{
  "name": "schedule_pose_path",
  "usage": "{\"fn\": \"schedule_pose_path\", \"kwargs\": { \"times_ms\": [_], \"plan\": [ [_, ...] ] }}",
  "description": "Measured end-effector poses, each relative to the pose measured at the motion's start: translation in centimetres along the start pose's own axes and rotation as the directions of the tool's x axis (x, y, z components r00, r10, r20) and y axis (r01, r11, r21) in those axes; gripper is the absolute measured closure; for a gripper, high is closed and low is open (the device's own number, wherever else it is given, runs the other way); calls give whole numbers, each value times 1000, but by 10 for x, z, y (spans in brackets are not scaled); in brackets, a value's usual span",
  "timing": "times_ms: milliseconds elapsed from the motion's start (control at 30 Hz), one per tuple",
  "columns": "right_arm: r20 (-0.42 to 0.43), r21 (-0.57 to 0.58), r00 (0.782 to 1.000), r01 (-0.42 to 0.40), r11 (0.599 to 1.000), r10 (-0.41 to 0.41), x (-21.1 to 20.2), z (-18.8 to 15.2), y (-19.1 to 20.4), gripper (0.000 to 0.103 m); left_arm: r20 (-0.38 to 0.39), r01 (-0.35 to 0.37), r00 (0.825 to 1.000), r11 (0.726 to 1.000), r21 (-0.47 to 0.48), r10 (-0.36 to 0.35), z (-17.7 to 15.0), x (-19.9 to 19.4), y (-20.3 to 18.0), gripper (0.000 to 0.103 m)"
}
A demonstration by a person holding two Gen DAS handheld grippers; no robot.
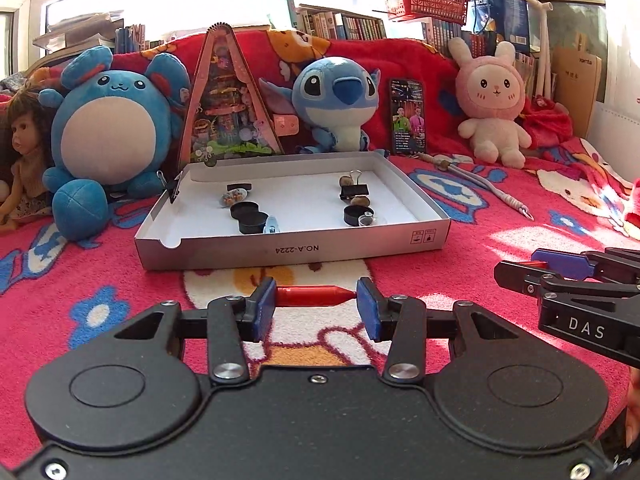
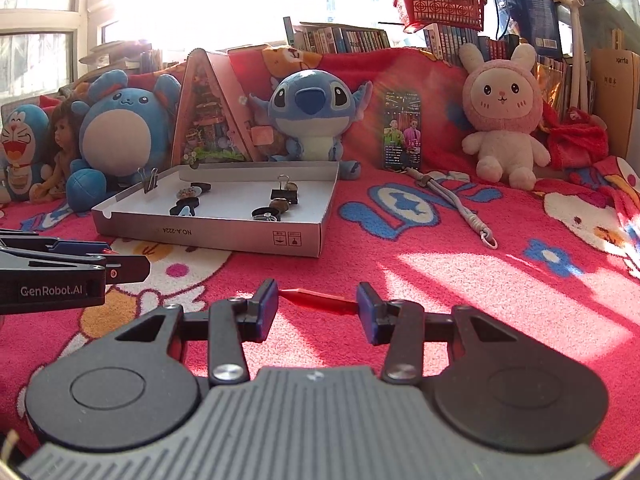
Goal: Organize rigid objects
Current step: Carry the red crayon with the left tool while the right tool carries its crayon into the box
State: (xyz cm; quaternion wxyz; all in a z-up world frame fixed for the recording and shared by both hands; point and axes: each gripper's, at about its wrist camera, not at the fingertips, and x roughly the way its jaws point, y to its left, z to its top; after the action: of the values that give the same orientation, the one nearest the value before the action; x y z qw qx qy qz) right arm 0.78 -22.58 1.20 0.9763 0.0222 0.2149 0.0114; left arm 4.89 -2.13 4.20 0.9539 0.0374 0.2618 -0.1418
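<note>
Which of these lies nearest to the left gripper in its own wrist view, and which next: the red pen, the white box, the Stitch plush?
1. red pen, between the left gripper pads.
2. white box, straight ahead.
3. Stitch plush, behind the box.

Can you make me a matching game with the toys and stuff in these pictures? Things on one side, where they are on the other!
Things:
1. red pen
2. black binder clip
3. pink bunny
4. phone

Places:
A. standing up between the blue alien toy and the bunny
B. inside the white box
C. between the jaws of the left gripper
D. sitting far right on the blanket

Pairs: 1-C, 2-B, 3-D, 4-A
</note>
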Motion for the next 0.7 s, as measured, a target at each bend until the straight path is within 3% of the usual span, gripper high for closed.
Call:
{"fn": "schedule_pose_path", "kwargs": {
  "times_ms": [367, 700],
  "plan": [
    [15, 21, 999, -40, 999, 39, 29, 31, 7, 54, 35, -46, 998, 997, -57, 48, 28, 15, 33, 61],
    [18, 41, 998, -63, 997, 62, 64, 64, 9, 54, 72, -28, 997, 995, -96, 35, 54, 32, 56, 61]
  ]
}}
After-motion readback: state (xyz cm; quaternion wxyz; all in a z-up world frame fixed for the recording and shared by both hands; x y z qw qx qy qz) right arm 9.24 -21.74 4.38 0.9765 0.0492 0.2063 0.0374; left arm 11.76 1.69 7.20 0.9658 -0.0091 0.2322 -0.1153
